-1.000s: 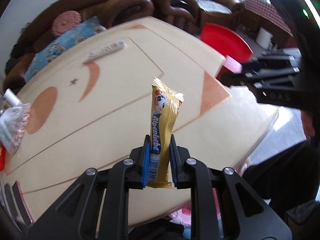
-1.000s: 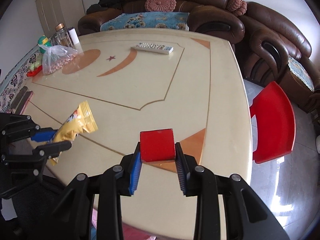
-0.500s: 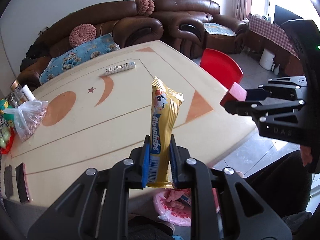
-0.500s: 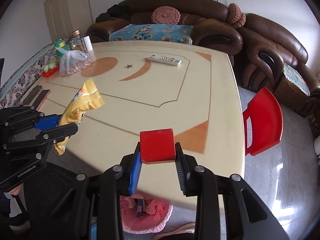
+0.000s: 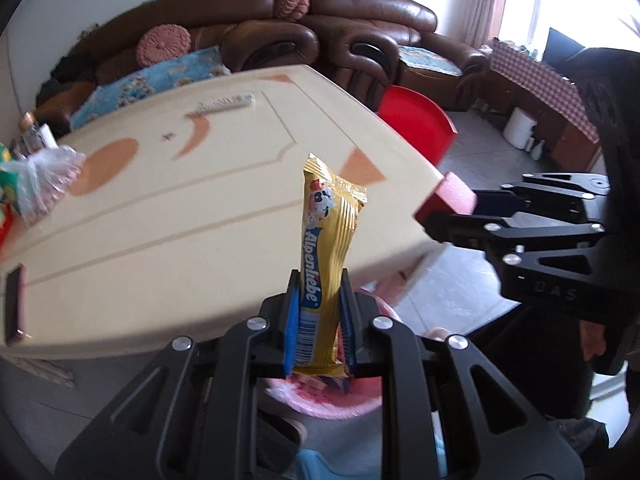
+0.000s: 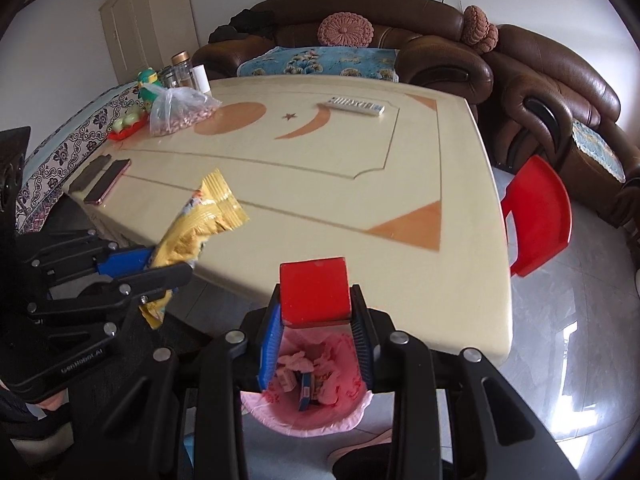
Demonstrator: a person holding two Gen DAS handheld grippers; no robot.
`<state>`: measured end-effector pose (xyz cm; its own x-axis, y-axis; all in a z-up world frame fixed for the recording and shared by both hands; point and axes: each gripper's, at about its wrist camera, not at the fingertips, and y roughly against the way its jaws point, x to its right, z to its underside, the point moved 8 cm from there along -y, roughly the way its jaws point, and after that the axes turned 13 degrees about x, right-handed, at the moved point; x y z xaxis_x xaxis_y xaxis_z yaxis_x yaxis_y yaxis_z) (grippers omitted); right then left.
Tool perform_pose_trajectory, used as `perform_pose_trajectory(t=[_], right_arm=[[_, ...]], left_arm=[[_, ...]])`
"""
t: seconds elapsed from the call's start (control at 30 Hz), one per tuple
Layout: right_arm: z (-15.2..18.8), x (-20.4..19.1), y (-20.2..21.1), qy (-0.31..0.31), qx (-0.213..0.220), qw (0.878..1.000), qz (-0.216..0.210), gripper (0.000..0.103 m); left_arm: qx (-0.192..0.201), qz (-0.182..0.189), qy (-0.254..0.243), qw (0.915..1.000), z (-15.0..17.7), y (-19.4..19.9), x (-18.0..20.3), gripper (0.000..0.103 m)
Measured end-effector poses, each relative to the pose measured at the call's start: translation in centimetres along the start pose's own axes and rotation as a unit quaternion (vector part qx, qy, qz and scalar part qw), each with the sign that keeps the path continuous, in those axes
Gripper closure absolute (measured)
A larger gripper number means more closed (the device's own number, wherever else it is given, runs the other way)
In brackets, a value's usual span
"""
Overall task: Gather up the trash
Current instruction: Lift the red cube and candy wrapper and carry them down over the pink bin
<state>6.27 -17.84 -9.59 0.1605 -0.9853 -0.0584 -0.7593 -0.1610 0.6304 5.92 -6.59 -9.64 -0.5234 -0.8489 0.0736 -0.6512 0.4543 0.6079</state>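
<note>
The gold candy wrapper [image 5: 326, 256] is standing upright between the blue pads of the left tongs [image 5: 319, 330], which are pinching its lower end tightly; its crimped top is leaning out over the near edge of the tabletop [image 5: 168, 216]. In the right wrist view the same wrapper [image 6: 192, 228] is sticking up from the left tongs [image 6: 154, 270] at the tabletop's near left corner. The right tongs [image 6: 316, 334] are closing on a flat red box [image 6: 314, 294], gripping it by its two sides, and are holding it off the near edge of the tabletop [image 6: 320, 184]. Directly beneath the box, on the floor, a pink-lined trash bin [image 6: 310, 388] is sitting with scraps and small cartons already inside; the left wrist view is showing only part of this bin [image 5: 320, 400] under the left tongs. Farther out on the tabletop, a remote control [image 6: 356, 105] is lying near the far edge, a clear bag of nuts [image 6: 178, 112] is resting at the far left corner, and two phones [image 6: 100, 180] are lying side by side along the left edge. A red plastic chair [image 6: 536, 212] is standing just beside the right edge.
</note>
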Motion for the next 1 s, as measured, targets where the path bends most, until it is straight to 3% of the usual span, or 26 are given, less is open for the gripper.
perform_pose_trajectory(t=[0.33,1.0], right_arm=[[4.7,-0.1,-1.6,-0.046,-0.026,0.999,-0.011,0.072],[14.7,-0.9,-7.9,-0.086,-0.113,0.989,-0.028,0.072]], left_arm=[[-0.036,0.011,0.037,0.9986,4.3,-2.2,-0.1,0.084],[-0.129,0.033,0.029,0.9907,13.5,-7.4,1.9,0.084]])
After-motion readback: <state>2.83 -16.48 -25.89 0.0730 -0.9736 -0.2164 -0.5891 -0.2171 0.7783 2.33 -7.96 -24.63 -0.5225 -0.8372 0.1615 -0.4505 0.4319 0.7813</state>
